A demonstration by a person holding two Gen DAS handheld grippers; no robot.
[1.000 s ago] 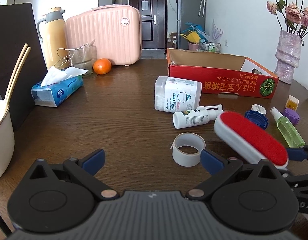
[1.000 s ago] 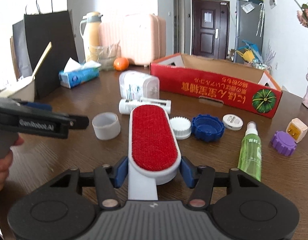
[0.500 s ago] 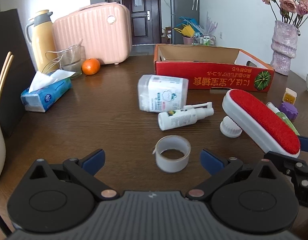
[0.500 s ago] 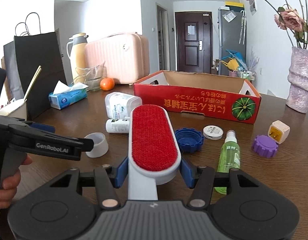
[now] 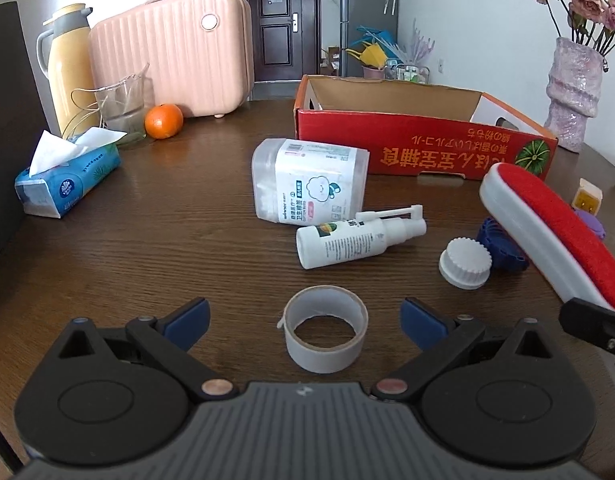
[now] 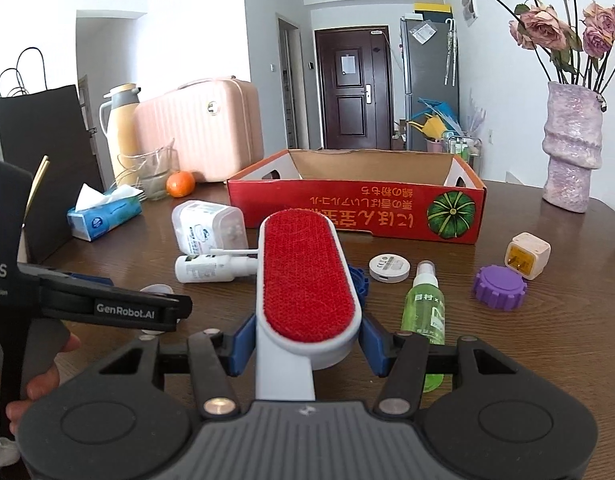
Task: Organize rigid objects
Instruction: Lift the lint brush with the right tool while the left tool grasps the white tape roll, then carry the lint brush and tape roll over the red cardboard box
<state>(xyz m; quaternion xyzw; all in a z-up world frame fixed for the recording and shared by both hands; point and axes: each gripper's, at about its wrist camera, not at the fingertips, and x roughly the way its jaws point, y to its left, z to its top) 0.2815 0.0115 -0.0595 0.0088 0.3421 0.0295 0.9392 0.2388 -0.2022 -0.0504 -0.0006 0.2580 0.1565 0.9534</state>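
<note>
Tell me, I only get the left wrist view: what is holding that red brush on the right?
Observer: The right gripper; its blue pads clamp the brush by its white base, from both sides.
Operator: Is anything hidden behind the brush?
Observer: Yes, a green spray bottle lies on the table just right of it.
Operator: And what carries my camera?
Observer: A person's hand, wrapped round the handle of the left gripper.

Pink suitcase (image 5: 175,52), yellow thermos (image 5: 69,68), orange (image 5: 163,121), tissue pack (image 5: 67,180), vase of roses (image 6: 571,148)
</note>
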